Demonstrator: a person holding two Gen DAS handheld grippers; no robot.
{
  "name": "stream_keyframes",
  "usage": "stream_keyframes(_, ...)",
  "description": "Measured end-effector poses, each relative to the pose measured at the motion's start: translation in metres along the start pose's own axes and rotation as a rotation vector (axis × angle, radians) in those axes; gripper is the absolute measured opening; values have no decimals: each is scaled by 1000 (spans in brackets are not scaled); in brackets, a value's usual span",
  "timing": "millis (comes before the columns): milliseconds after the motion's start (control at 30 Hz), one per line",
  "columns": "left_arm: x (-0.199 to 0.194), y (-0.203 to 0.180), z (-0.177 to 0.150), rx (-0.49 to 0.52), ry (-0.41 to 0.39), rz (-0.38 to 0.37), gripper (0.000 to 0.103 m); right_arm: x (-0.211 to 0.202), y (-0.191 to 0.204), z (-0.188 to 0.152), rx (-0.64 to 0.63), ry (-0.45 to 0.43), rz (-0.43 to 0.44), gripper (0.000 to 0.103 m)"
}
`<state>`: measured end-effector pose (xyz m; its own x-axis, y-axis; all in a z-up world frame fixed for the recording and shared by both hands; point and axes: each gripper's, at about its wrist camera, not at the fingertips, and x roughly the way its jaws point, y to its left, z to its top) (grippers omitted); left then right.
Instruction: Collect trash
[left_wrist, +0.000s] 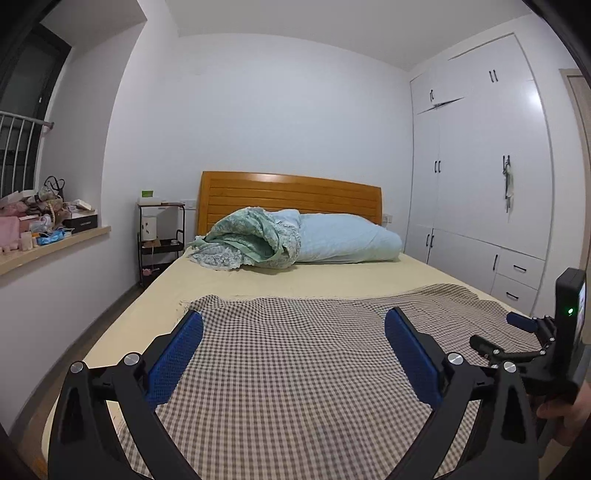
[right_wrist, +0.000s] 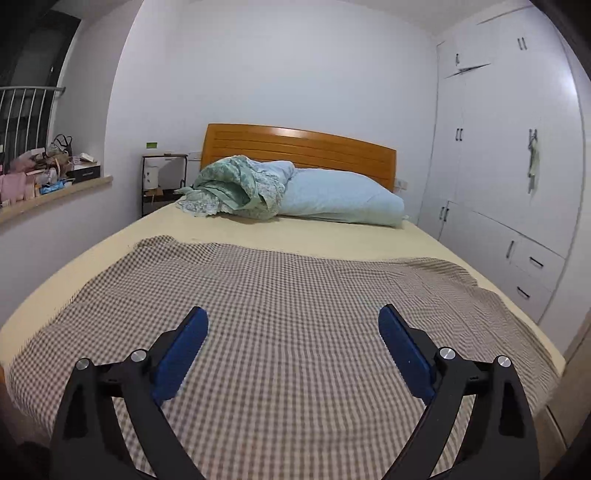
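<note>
Two hand-held grippers face a bedroom from the foot of a bed (right_wrist: 332, 236); the left gripper (left_wrist: 293, 332) fills the bottom of its own view with its blue pads spread wide and nothing between them; the right gripper (right_wrist: 293, 325) likewise stands wide apart and empty over the checked cloth (right_wrist: 295, 295) that covers the lower half of the mattress.

No trash shows on the bed itself; the likeliest pickings lie at the left edge of both views, on the window ledge (left_wrist: 55, 247), where a heap of clutter (left_wrist: 40, 214), boxes, bags and what looks like blue wrapping, sits well apart from both tools; which of it counts as rubbish cannot be told from here.

Such scraps would probably be light, soft and apt to crumple or slip; a pinch across a folded edge or a bunched corner looks a safer hold than a flat face; any box would be stiffer and best taken across its narrow side.

At the centre of the frames a rolled green quilt (right_wrist: 236, 184) and a pale blue pillow (right_wrist: 343, 199) rest against the wooden headboard (right_wrist: 295, 144); a black shelf cart (left_wrist: 160, 240) stands between bed and ledge; white wardrobes (right_wrist: 517, 147) fill the right.

In the lower right of the left view a hand (left_wrist: 565, 417) carries the other tool.
</note>
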<state>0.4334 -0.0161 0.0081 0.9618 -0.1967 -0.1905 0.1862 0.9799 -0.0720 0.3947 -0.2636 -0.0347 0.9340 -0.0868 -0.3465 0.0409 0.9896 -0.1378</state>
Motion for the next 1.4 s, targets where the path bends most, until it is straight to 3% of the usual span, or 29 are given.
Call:
stream_keyframes(267, -86, -16, -17, -11, -15, -36, 96, -56, -4, -30, 109, 28, 25, 89)
stream_keyframes(600, -173, -26, -49, 25, 12, -31, 96, -129, 17, -62, 101, 20, 34, 89)
stream_keyframes(700, -207, -26, -58, 33, 22, 0, 96, -153, 24, -72, 93, 43, 12, 89)
stream_keyframes(867, -282, -30, -73, 16, -28, 69, 96, -210, 29, -95, 133, 8, 9, 89)
stream_keyframes(1000, -334, -45, -88, 62, 33, 157, 96, -259, 39, -114, 101, 17, 14, 89)
stream_keyframes(1200, -406, -66, -121, 85, 13, 84, 96, -338, 49, -146, 34, -65, 80, 89)
stream_keyframes(1300, -430, -67, -127, 61, 4, 68, 96, -360, 44, -155, -7, -85, 19, 89)
stream_keyframes(1400, -438, -68, -124, 56, -13, 71, 96, -372, 32, -157, 30, -83, 18, 89)
